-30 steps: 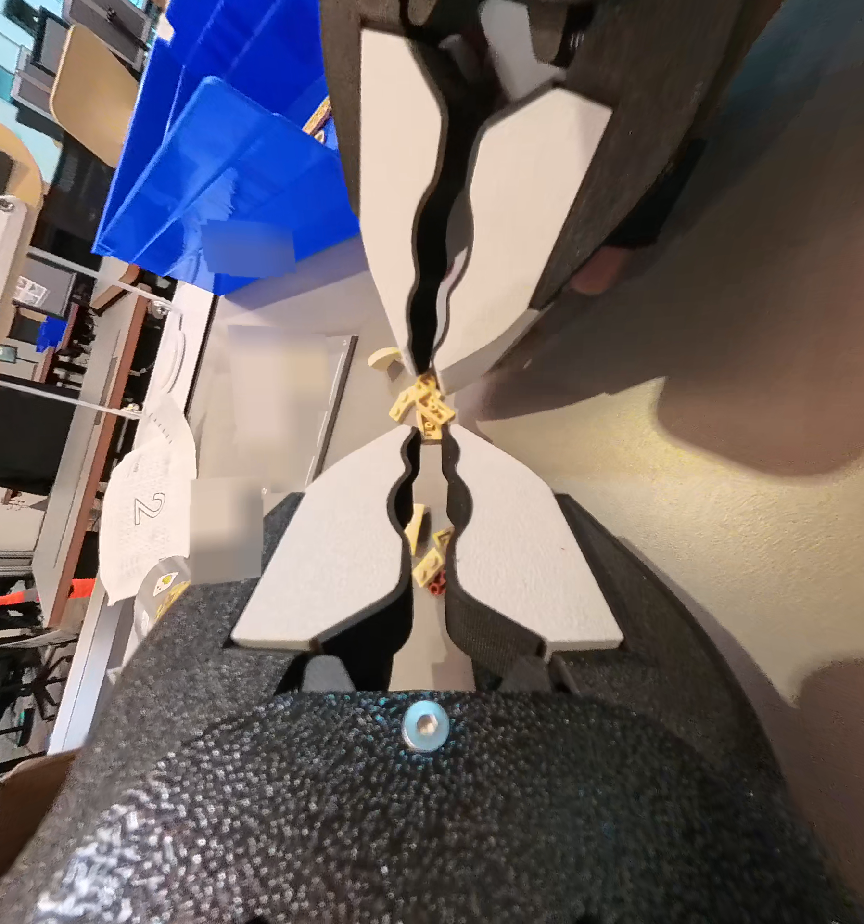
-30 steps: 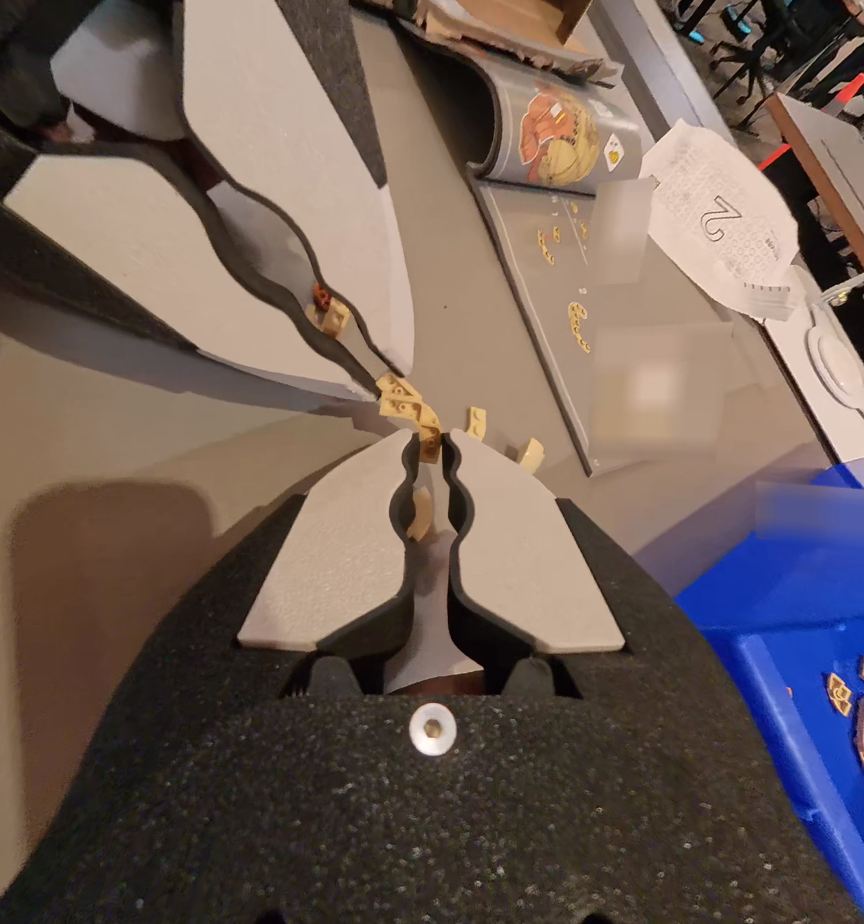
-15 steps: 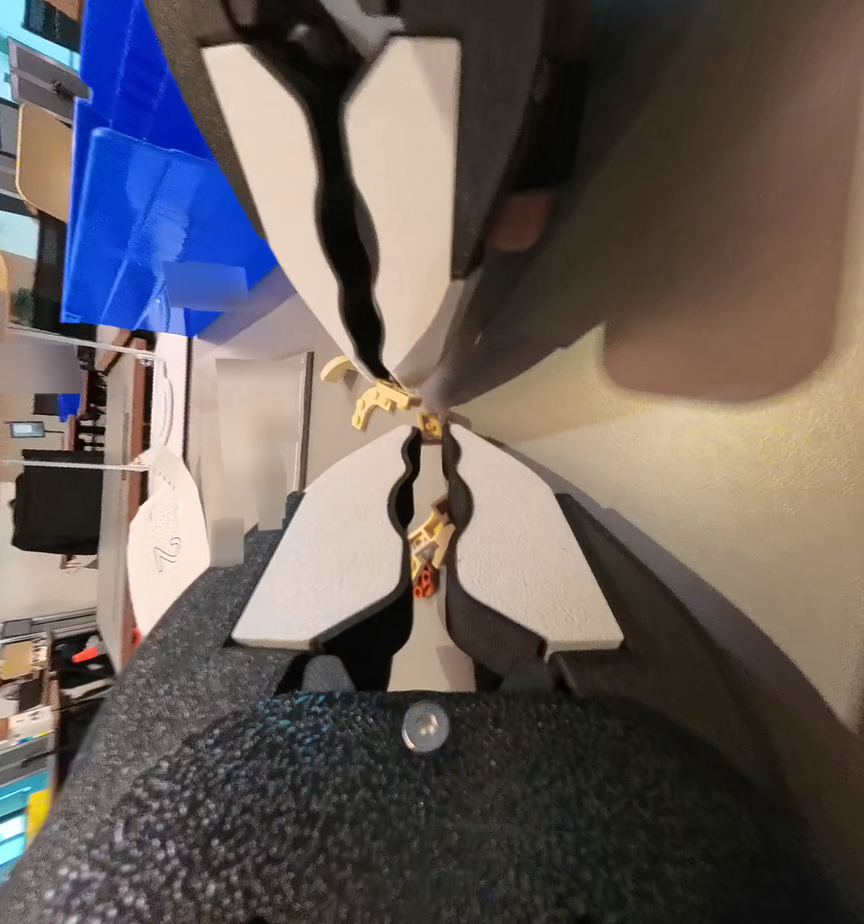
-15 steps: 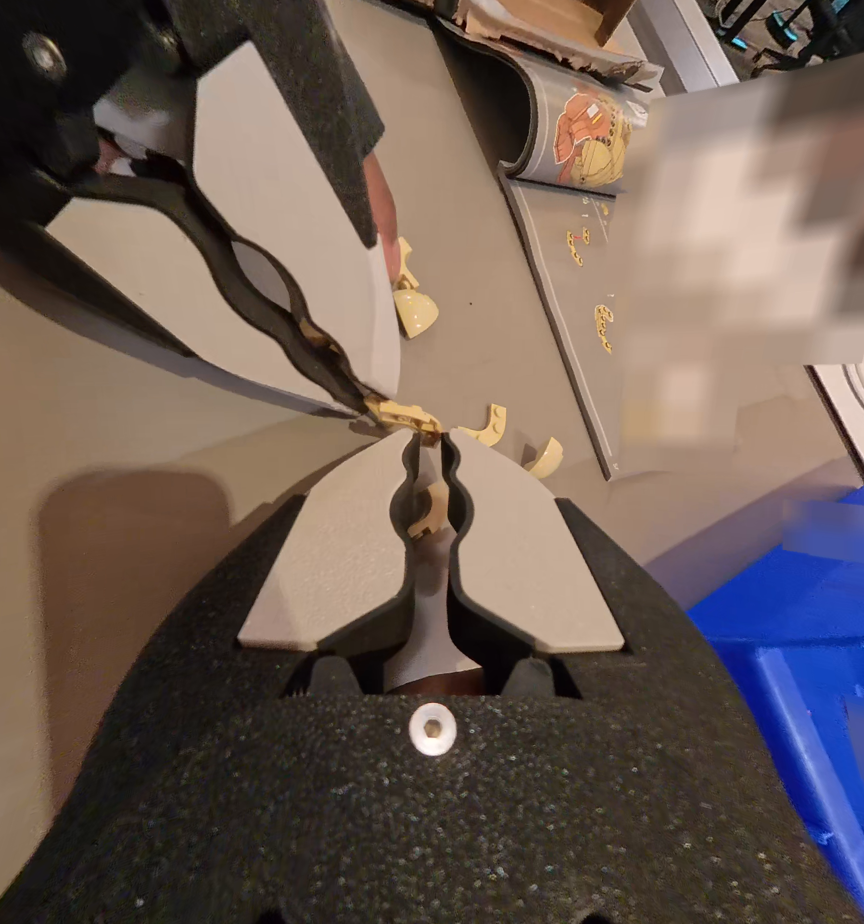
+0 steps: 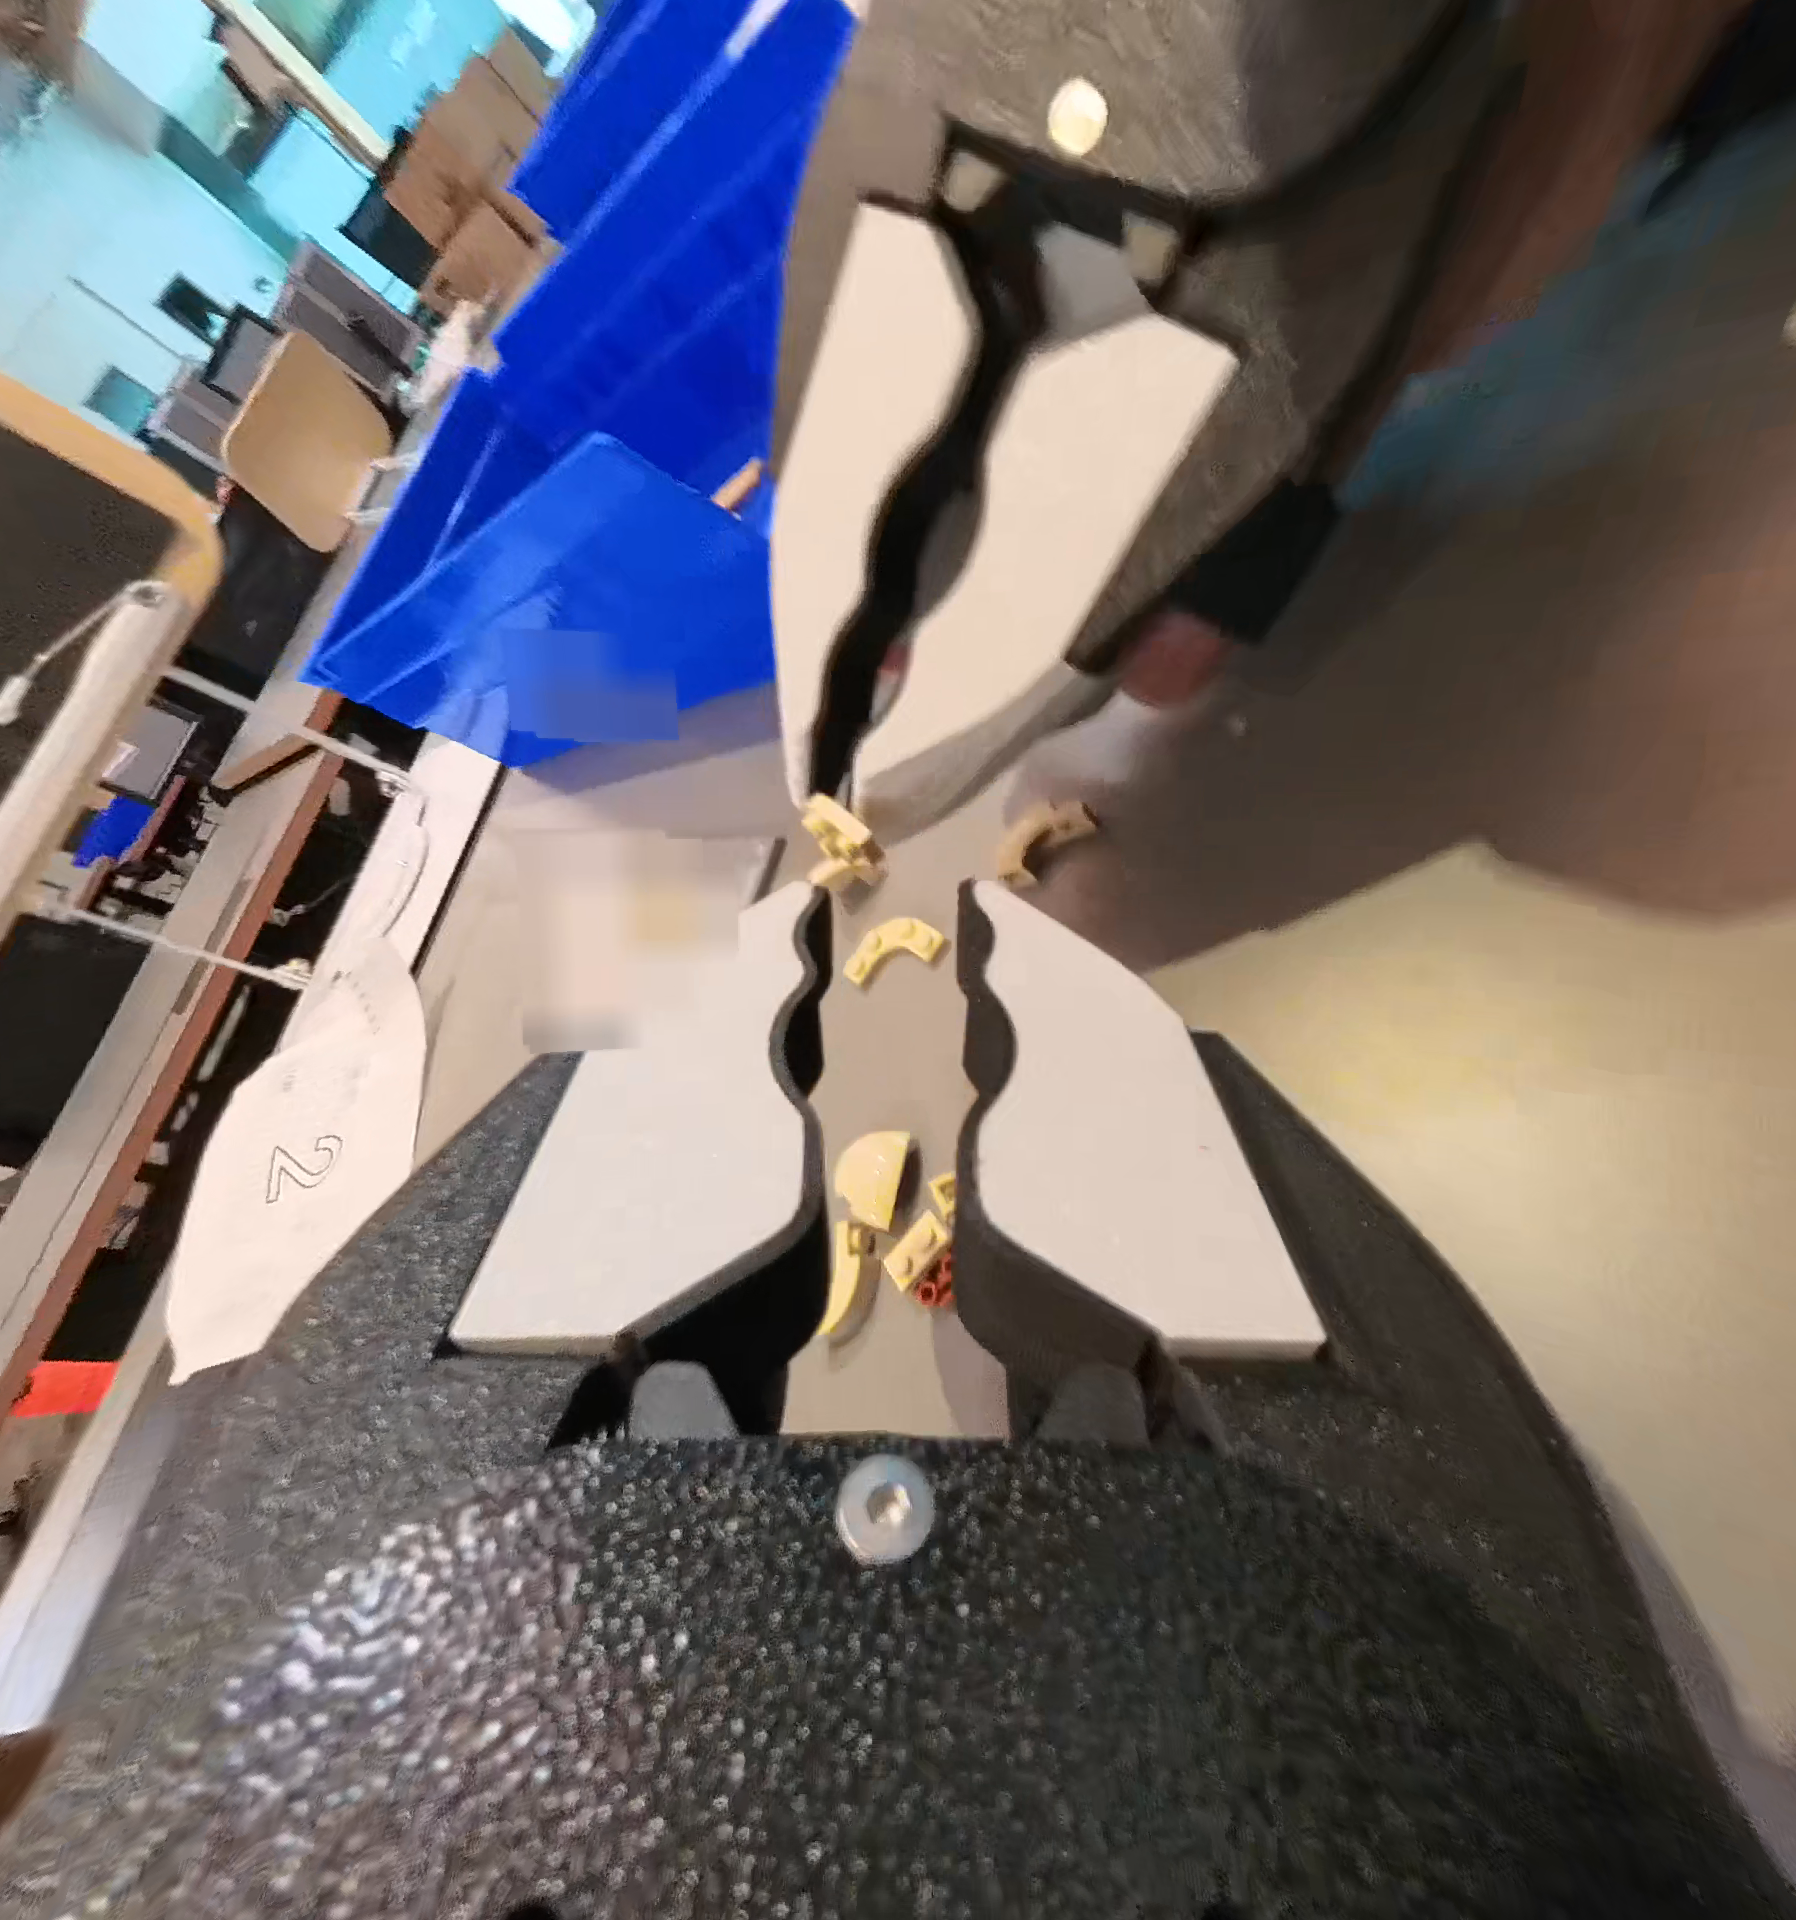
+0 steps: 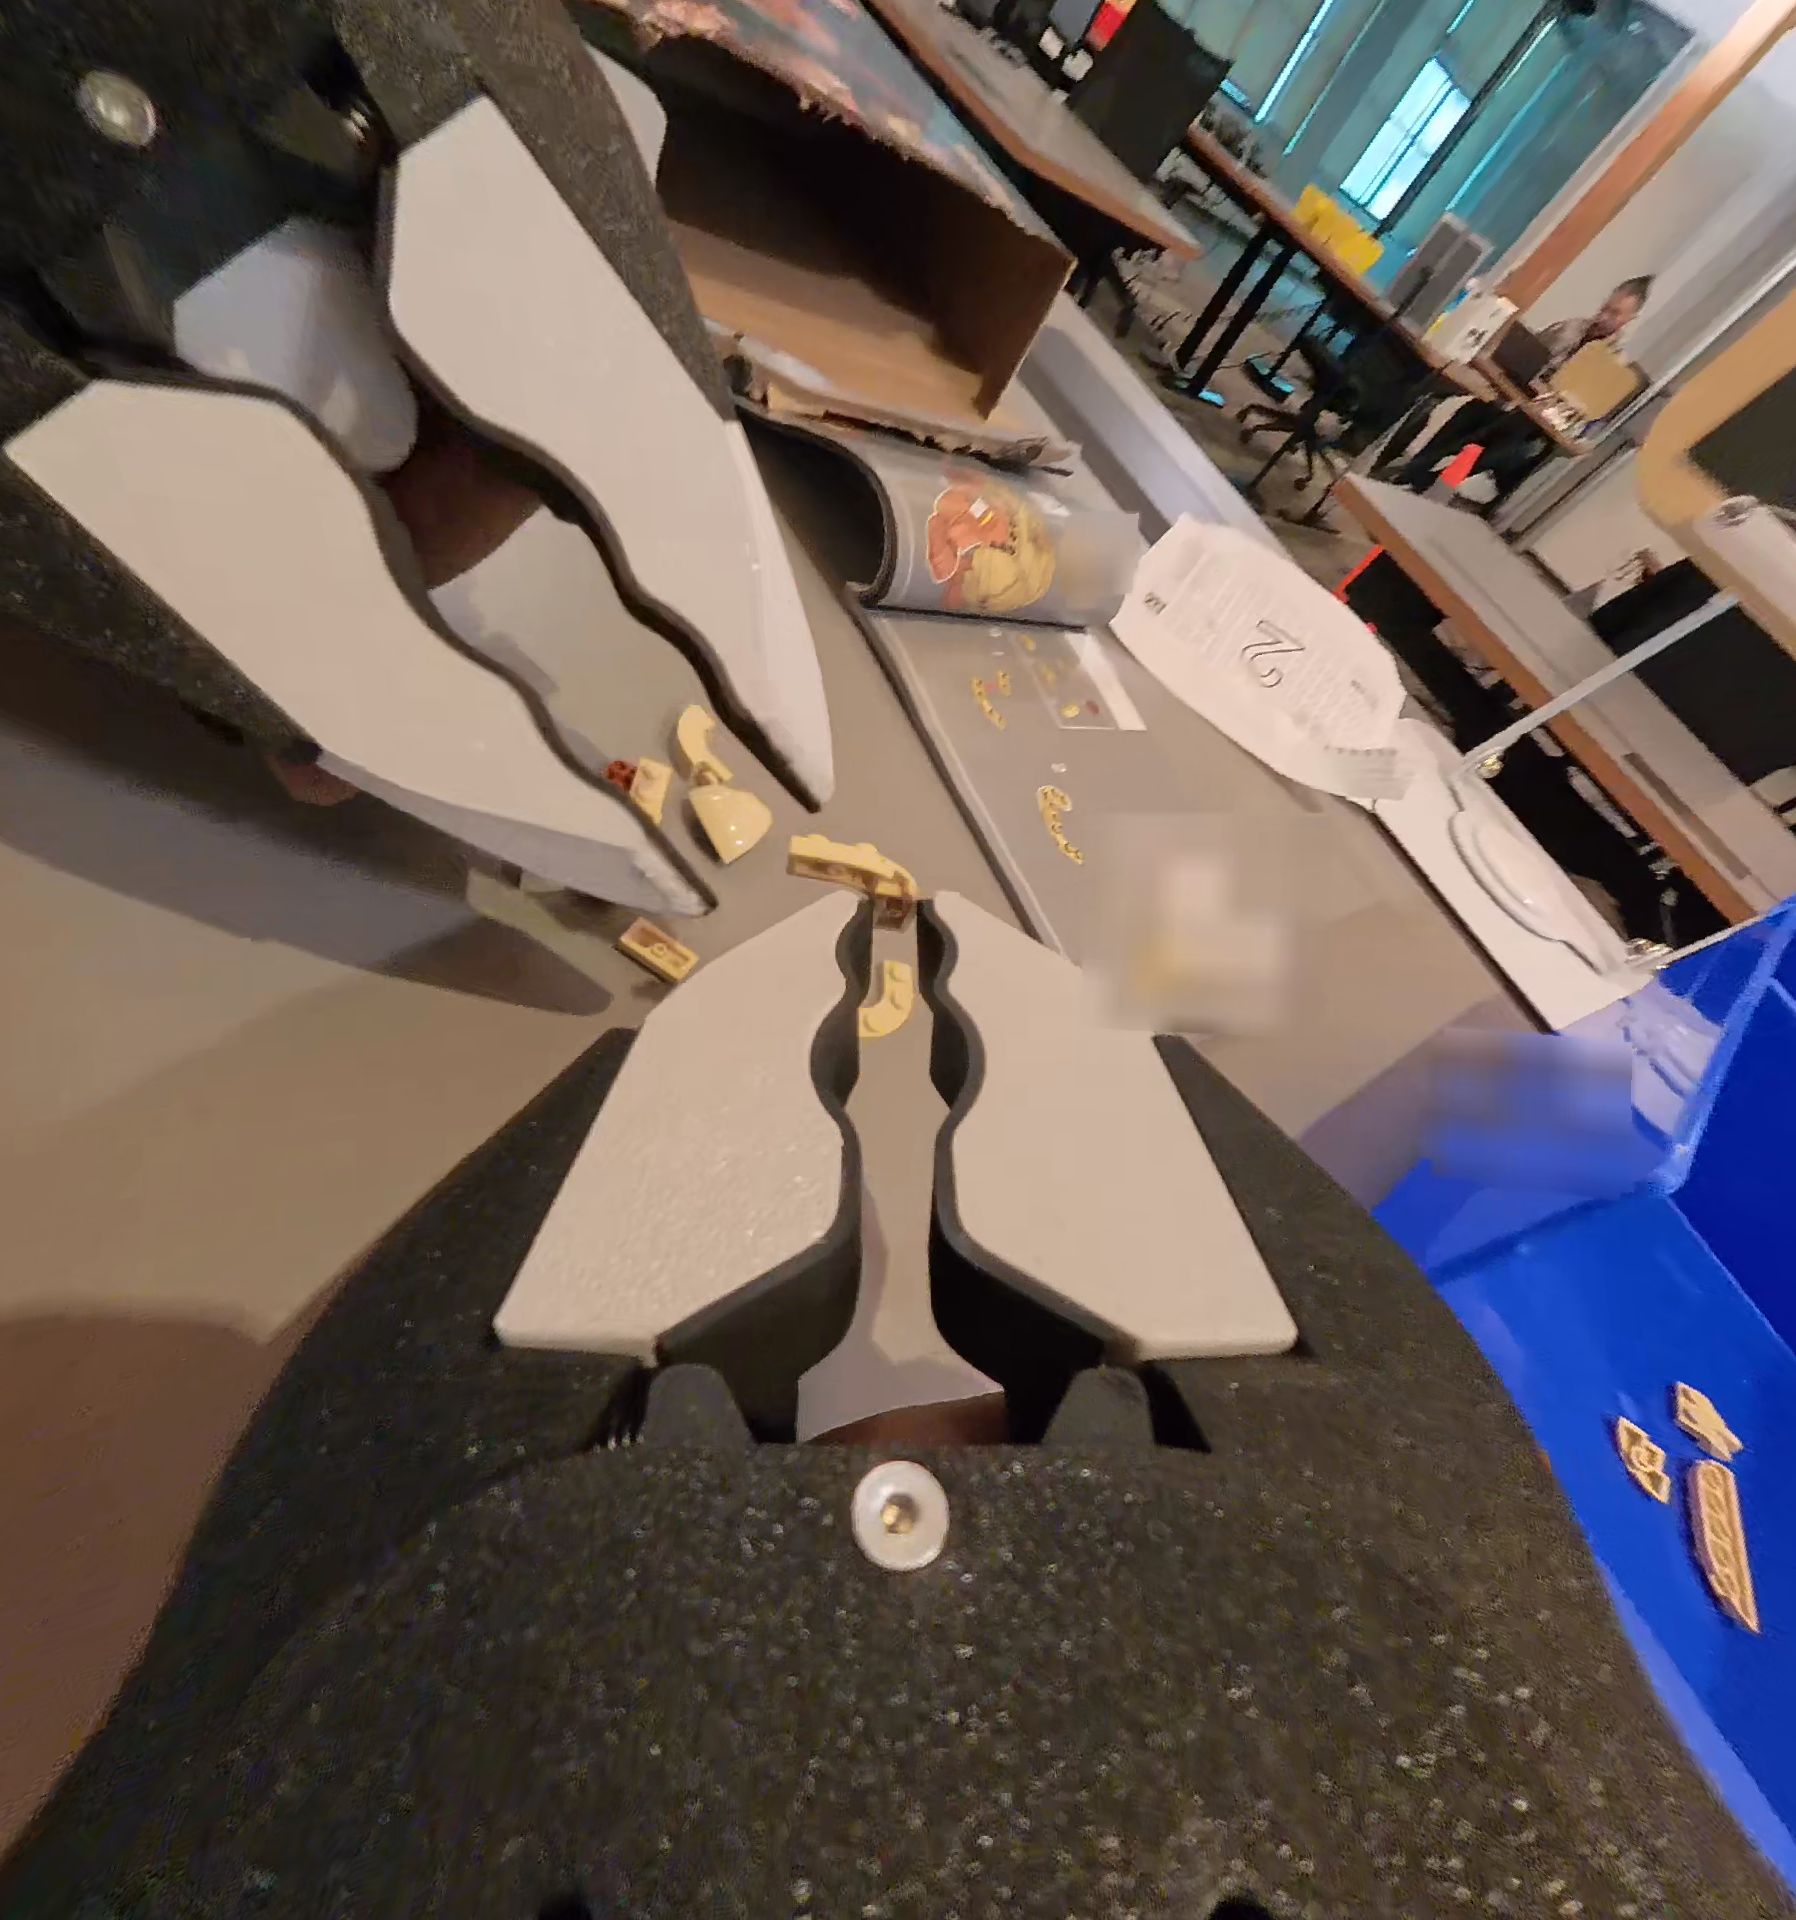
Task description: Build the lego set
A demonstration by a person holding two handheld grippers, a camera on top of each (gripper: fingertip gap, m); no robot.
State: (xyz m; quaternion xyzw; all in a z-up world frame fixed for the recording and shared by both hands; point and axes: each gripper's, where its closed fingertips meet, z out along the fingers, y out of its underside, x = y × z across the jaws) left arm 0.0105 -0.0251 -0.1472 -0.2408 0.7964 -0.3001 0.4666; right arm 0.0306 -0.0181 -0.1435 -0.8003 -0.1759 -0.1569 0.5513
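now, left gripper: the left gripper (image 5: 889, 894) stood spread above the grey desk (image 5: 1496, 1091), pinching nothing; a curved tan plate (image 5: 896, 948) lay loose on the desk between its fingers.
right gripper: the right gripper (image 6: 892, 906) was nearly pressed together, its fingertips pinching a small tan brick assembly (image 6: 852, 868) held up off the desk.
nearby pieces: a tan dome piece (image 6: 730, 821), a tan arch (image 6: 699, 740) and a dark red stud (image 6: 620, 771) lay between the left gripper's fingers in the right wrist view; a flat tan plate (image 6: 657, 950) lay just beside them.
surroundings: an open instruction booklet (image 6: 987, 561) and a white paper bag (image 6: 1268, 665) lay further along the desk; a blue bin (image 6: 1652, 1403) with tan pieces inside stood at the right.
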